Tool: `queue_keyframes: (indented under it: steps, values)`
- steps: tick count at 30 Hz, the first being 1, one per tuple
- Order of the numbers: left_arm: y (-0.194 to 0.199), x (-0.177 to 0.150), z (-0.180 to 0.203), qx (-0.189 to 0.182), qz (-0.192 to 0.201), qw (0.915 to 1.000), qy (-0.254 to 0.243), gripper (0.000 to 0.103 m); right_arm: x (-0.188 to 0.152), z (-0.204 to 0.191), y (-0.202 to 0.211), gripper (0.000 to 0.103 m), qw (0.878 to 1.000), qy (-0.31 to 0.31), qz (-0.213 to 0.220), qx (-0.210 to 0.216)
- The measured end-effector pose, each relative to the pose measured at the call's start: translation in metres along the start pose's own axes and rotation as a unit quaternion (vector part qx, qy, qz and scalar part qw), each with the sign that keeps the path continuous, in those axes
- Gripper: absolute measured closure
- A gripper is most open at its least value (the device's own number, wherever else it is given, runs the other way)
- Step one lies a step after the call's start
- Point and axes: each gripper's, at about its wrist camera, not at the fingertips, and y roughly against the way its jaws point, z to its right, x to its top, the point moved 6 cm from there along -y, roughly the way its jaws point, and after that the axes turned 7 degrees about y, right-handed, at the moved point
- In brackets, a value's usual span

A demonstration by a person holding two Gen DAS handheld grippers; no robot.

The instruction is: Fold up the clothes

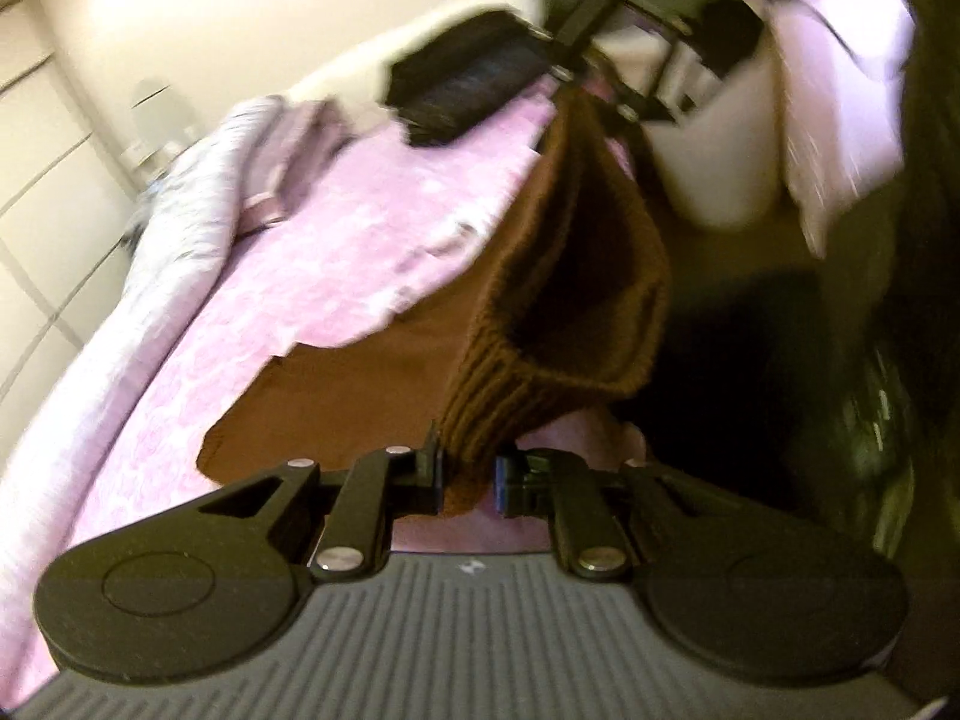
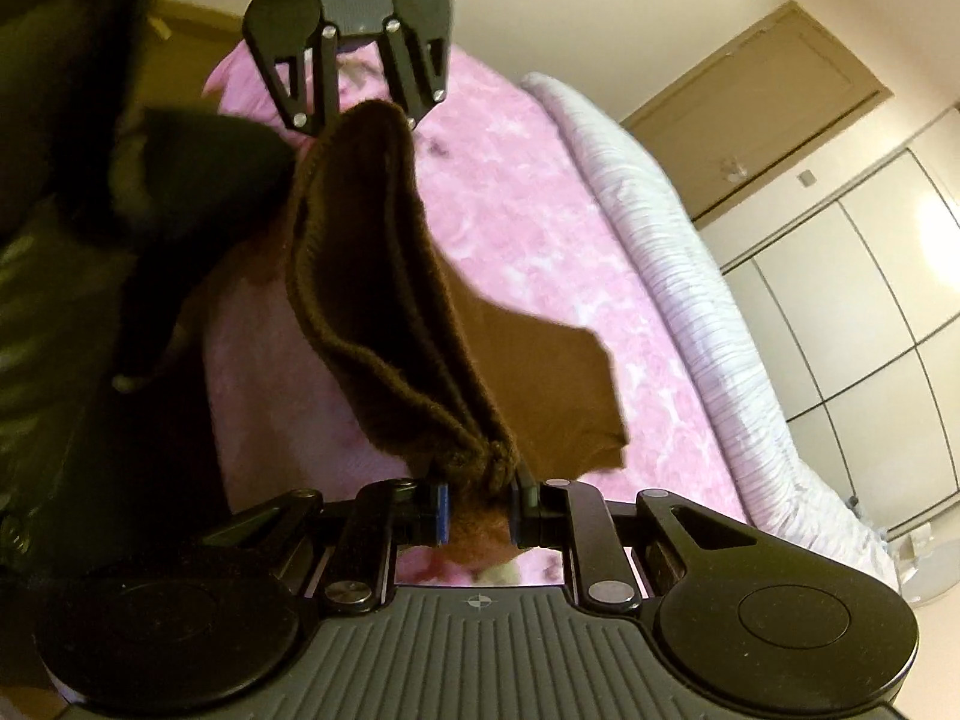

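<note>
A brown knitted garment (image 1: 564, 324) with a ribbed hem hangs stretched between my two grippers above a bed with a pink cover (image 1: 336, 228). My left gripper (image 1: 471, 477) is shut on one end of the hem. My right gripper (image 2: 477, 510) is shut on the other end of the brown garment (image 2: 384, 276). In the right wrist view the left gripper (image 2: 354, 114) shows at the top, clamped on the far end. In the left wrist view the right gripper (image 1: 600, 90) shows at the top, blurred. The hem gapes open between them.
A white ruffled quilt (image 2: 678, 264) runs along the far side of the pink bed cover (image 2: 528, 192). A black garment (image 1: 462, 78) lies on the bed. White wardrobe doors (image 2: 840, 300) and a brown door (image 2: 762, 102) stand behind. The person's dark clothing (image 2: 54, 300) is close by.
</note>
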Motion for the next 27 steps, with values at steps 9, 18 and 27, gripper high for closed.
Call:
queue_keyframes:
  steps: [9, 18, 27]
  values:
    - [-0.058, 0.059, -0.167, 0.019, 0.008, 0.9893, 0.144, 0.091, -0.011, 0.15, -0.075, 0.086, 0.993, -0.112, 0.038, -0.007]
    - [-0.201, 0.014, -0.279, -0.004, -0.079, 0.9501, 0.302, 0.091, -0.082, 0.22, -0.246, 0.086, 0.964, -0.255, -0.005, 0.071]
    - [-0.246, -0.046, -0.295, -0.02, -0.093, 0.9037, 0.417, 0.082, -0.145, 0.221, -0.322, 0.069, 0.872, -0.473, -0.039, 0.122]
